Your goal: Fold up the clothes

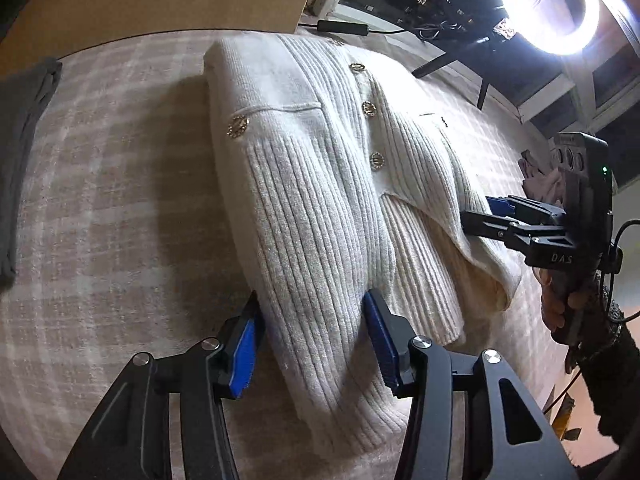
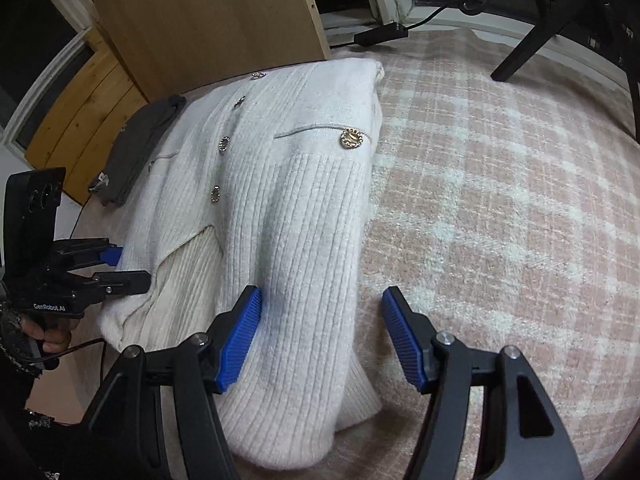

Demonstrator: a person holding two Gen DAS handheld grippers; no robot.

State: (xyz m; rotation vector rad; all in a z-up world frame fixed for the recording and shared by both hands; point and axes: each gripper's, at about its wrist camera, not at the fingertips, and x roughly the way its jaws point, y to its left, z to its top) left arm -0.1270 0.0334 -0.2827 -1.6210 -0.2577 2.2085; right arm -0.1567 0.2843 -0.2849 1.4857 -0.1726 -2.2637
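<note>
Checked cloth (image 2: 500, 200), "GenRobot.AI" left gripper (image 2: 132, 268)

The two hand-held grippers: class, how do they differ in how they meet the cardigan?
The left hand-held gripper straddles a ribbed sleeve, both pads against it; the right hand-held gripper has one pad at the other sleeve, the other over the checked cloth. Both have blue pads and point down at the white cardigan.

Black gripper (image 1: 312, 344), blue ribbed pads (image 1: 244, 356), perhaps tweed sleeve (image 1: 612, 364).

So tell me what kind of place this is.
Probably a room at home: a cream cardigan lies on a pink checked blanket, with a ring light on its stand and windows behind.
</note>
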